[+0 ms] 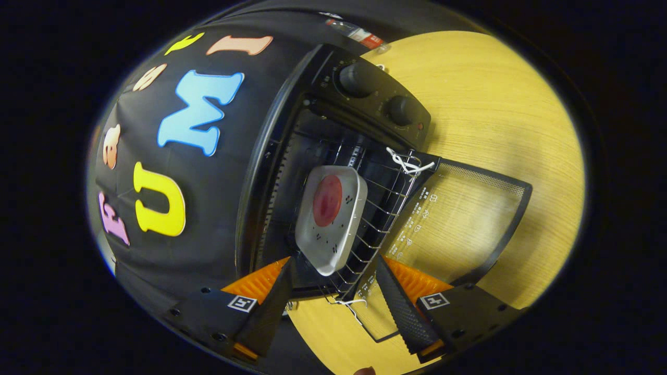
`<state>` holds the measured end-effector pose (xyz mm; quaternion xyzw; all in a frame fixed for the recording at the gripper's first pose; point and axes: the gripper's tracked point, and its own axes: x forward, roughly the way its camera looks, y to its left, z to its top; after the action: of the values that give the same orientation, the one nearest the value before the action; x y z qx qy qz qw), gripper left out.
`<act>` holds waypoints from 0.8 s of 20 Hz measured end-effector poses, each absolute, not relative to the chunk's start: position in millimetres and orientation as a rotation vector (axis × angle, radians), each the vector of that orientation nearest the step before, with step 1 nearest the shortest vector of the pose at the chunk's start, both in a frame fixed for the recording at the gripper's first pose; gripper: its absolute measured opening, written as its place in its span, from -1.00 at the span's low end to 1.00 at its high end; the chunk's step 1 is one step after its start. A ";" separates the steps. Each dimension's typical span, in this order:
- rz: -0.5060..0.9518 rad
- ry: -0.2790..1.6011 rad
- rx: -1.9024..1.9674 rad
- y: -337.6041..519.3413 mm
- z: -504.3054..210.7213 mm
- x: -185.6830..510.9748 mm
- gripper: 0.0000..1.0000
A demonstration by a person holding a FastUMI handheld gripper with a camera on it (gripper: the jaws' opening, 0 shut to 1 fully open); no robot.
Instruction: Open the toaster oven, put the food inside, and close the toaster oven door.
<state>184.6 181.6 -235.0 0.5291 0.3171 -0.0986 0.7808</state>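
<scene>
Pale wooden bench (pixel 484 94) carries the toaster oven (pixel 365 94), its door (pixel 469 219) dropped open. Plate of food (pixel 331 216) sits on the rack (pixel 385 203) inside. Tongs (pixel 333 302) gape wide, empty; closing the door looks next.

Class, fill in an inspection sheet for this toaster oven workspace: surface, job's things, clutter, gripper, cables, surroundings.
Surface: wooden table, bare where visible.
Job's things: toaster oven open, glass door swung down; white plate with red food resting on the wire rack inside.
Clutter: nothing seen.
Gripper: gripper open, fingers apart just before the rack, holding nothing.
Cables: white string tied on the rack.
Surroundings: black cloth wall behind the oven.
</scene>
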 end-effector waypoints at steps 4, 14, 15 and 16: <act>-0.114 0.727 0.994 192.7 -230.2 151.6 0.95; -0.008 0.813 0.559 185.7 -256.8 83.0 0.95; -0.003 0.821 0.522 183.8 -260.3 80.2 0.95; 0.000 0.828 0.480 180.3 -264.3 78.4 0.96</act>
<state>78.4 180.3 -264.3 0.2311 0.3984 0.0001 0.8876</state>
